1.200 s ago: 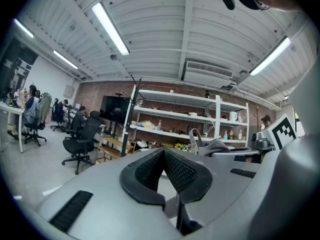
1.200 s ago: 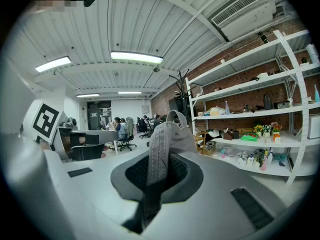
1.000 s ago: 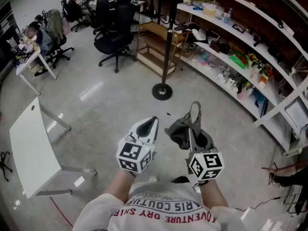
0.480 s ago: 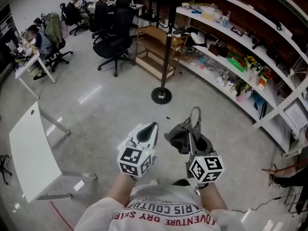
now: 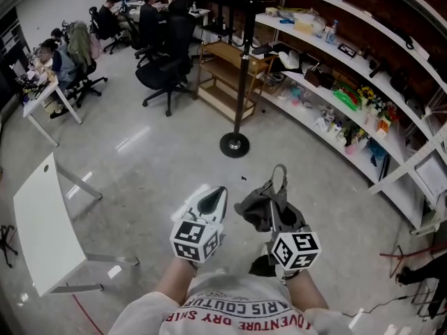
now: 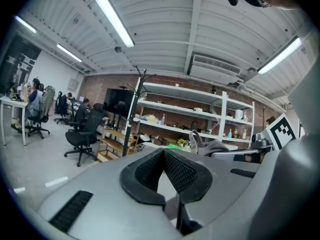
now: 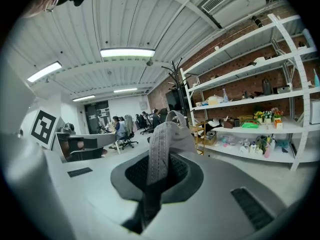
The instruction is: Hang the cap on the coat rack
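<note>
The grey cap [image 5: 258,202] hangs crumpled from my right gripper [image 5: 277,204], whose jaws are shut on its strap. In the right gripper view the strap [image 7: 161,144] rises from between the pads of the gripper [image 7: 157,170] and loops over. My left gripper [image 5: 218,194] is held beside it, shut and with nothing in it; the pads of the left gripper [image 6: 163,156] meet at the tip. The coat rack [image 5: 244,75], a dark pole on a round base [image 5: 235,145], stands on the floor ahead of both grippers. Its hooked top [image 6: 141,79] shows in the left gripper view.
Long white shelves [image 5: 335,68] full of small items run along the right. A wooden shelf unit [image 5: 222,75] stands just behind the rack. Black office chairs [image 5: 166,54] and seated people are at the back left. A white table [image 5: 40,222] is at the near left.
The rack's base has come a little lower in the head view, so it is nearer. Both grippers keep their stance, with the cap still in the right one.
</note>
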Demonstrator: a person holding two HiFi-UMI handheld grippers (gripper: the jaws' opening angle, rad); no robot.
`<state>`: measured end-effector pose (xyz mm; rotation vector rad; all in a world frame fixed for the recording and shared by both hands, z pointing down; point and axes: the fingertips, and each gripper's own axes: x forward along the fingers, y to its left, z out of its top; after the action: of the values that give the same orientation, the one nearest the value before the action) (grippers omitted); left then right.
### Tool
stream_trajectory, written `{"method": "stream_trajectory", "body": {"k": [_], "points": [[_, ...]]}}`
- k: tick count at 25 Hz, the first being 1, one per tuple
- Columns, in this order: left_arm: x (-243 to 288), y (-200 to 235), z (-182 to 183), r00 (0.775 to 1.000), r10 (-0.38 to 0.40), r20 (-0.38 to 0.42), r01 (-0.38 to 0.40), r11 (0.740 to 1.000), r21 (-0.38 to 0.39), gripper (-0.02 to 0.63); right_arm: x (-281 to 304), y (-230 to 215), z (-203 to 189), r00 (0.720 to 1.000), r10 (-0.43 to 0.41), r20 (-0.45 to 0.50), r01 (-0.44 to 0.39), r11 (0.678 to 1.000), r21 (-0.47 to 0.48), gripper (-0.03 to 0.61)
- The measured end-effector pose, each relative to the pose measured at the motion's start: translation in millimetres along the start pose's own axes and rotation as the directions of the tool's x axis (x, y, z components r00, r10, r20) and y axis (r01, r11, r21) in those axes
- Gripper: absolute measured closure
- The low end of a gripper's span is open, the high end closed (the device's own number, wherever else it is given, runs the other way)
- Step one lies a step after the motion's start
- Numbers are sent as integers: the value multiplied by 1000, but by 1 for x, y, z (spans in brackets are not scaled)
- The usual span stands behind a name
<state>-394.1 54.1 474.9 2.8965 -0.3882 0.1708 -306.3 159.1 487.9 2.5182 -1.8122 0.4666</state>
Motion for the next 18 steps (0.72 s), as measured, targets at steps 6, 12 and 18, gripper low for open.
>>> {"method": "stream_trajectory", "body": {"k": [6, 12, 18], "points": [[65, -25, 11, 1000, 32, -2, -31, 999, 5, 607, 22, -67, 22, 999, 44, 1, -44, 999, 4, 558], [142, -52, 22, 996, 85, 5, -85, 996, 6, 607, 51, -144, 48, 993, 114, -3, -114, 993, 1, 558], [228, -94, 24, 993, 115, 2, -115, 993, -7, 607, 64, -231, 66, 986, 168, -19, -168, 986, -9, 559]]}}
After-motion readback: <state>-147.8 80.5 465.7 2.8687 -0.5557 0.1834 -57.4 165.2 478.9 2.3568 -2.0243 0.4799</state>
